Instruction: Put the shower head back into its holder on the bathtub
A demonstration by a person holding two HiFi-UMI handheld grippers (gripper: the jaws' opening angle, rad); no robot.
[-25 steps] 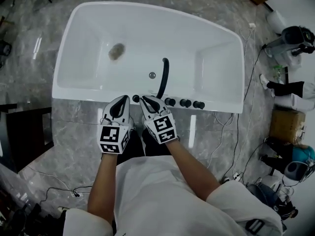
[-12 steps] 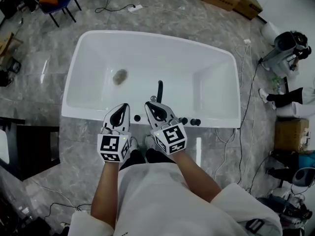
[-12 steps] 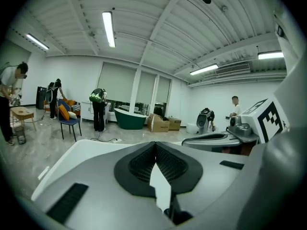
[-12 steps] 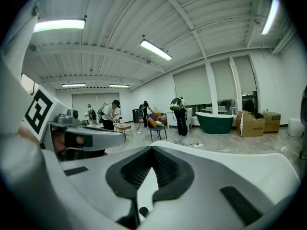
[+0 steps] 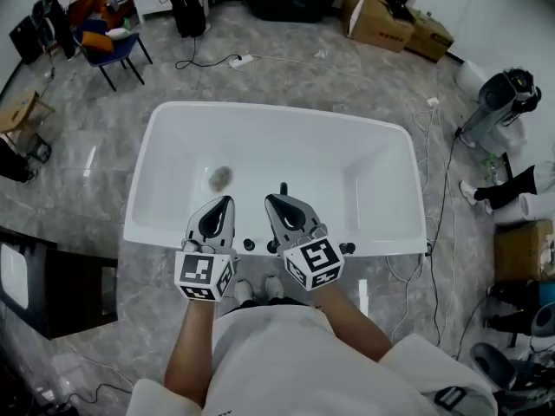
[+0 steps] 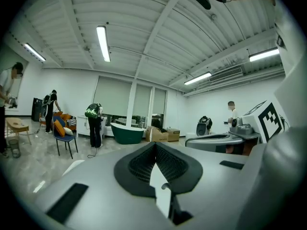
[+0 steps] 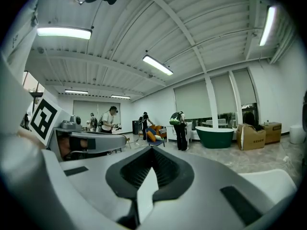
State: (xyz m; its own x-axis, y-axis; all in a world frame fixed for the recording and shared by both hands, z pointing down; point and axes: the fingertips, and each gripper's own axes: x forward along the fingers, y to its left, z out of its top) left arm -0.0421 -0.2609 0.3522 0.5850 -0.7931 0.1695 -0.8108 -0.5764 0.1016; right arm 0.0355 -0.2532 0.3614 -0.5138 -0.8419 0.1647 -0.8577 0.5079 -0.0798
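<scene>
Ur left tool (image 5: 220,204) & right tool (image 5: 277,201) both closed, empty, above near edge of bathtub (image 5: 286,111). Shower head (image 5: 283,189) at near rim, mid; looks seated in holder. Placing step prob done. Next: check seating, keep clear.

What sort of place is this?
Probably a lab or showroom hall, not a bathroom: the white bathtub stands free, with cardboard boxes, loose cables and a green tub nearby.

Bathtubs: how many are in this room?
2. The white bathtub is in the middle of the head view; a dark green bathtub stands far across the room. More may be hidden.
</scene>
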